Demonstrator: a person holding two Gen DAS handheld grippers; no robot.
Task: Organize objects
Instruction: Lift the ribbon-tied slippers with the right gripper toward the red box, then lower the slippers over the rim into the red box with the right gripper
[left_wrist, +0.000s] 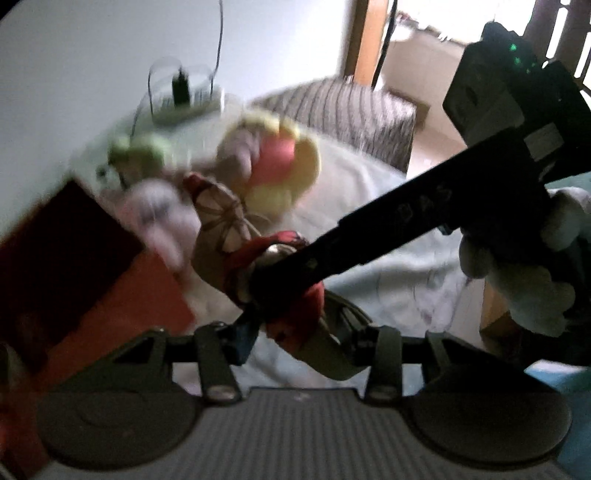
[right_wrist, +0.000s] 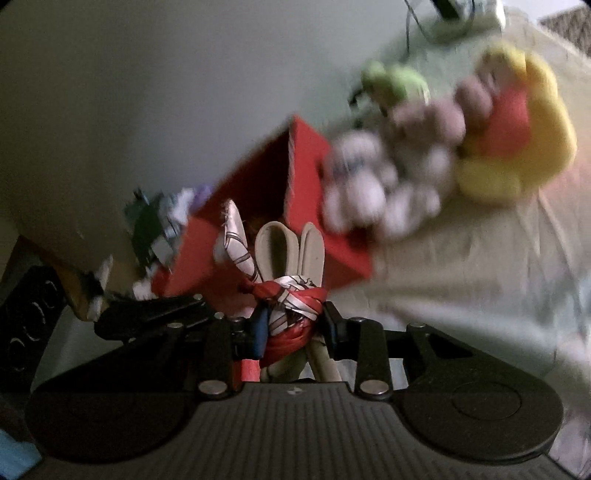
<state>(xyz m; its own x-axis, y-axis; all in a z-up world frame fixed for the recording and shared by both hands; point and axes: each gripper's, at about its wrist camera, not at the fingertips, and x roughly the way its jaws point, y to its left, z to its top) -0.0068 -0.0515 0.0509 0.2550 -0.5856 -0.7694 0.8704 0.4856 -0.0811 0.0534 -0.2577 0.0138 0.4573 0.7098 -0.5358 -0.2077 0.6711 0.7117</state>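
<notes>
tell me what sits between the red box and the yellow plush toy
In the right wrist view, a blurred white and pinkish plush lies between the red box and yellow plush toy.

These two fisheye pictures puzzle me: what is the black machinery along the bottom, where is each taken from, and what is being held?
Each picture comes from a camera on a handheld gripper, looking forward along its jaws. There is no robot arm; a gloved hand carries the right gripper, seen in the left view. The right gripper is shut on a beige item wrapped in a red patterned scarf; the left gripper appears shut on it too. Beyond, on a pale cloth, lie blurred plush toys and a red box.
</notes>
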